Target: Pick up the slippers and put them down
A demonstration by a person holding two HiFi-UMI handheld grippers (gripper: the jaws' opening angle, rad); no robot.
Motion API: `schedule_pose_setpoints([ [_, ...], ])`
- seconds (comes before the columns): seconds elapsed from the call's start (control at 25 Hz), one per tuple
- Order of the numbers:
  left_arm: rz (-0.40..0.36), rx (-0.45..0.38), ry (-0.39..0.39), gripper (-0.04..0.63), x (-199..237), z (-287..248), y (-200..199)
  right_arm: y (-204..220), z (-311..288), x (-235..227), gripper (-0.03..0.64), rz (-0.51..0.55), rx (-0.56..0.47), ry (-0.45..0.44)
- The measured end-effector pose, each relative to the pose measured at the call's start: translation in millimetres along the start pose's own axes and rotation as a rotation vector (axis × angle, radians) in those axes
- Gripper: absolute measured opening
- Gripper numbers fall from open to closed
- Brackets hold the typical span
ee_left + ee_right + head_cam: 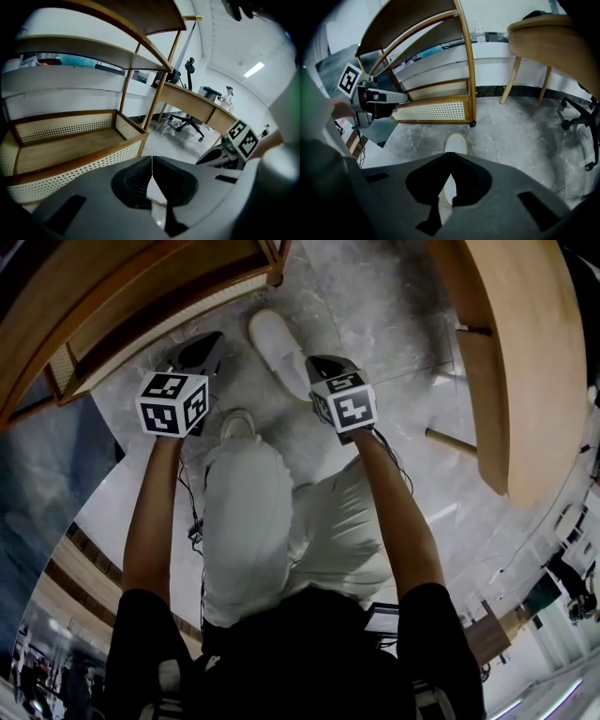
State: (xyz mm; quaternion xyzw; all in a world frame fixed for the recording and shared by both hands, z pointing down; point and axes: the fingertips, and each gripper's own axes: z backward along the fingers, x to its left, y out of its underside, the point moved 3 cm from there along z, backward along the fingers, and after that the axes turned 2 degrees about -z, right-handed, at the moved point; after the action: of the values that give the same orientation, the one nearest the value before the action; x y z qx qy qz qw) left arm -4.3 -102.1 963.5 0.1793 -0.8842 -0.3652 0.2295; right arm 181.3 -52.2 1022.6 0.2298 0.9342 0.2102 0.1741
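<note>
Holding left gripper (152,165) and right gripper (450,164) raised, jaws pressed together on nothing, apparently to keep clear of the white slipper (279,351) lying on the floor (375,315) below and between them.

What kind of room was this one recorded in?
Probably an open office: a wheeled office chair by a long wooden desk, a strip ceiling light, and a polished marble floor.
</note>
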Motion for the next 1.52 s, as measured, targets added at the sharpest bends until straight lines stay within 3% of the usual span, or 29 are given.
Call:
schedule_pose_setpoints([
  [0.12, 0.019, 0.012, 0.016, 0.008, -18.3, 15.5, -18.8, -15.7, 34.1, 9.2, -0.002, 0.032, -0.002, -0.009],
  [0.68, 0.013, 0.040, 0.033, 0.008, -76.8, 111.0, -137.8, -123.1, 198.6, 44.7, -0.002, -0.041, -0.143, -0.055],
  [1.04, 0.026, 0.004, 0.046, 0.008, -117.0, 185.3, -227.8, -180.6, 304.9, 60.7, -0.002, -0.083, -0.202, -0.027],
  [1.52, -0.021, -0.042, 0.033, 0.008, -175.9, 305.0, -316.9, -226.8, 448.4, 97.6, -0.002, -0.081, -0.302, -0.008],
])
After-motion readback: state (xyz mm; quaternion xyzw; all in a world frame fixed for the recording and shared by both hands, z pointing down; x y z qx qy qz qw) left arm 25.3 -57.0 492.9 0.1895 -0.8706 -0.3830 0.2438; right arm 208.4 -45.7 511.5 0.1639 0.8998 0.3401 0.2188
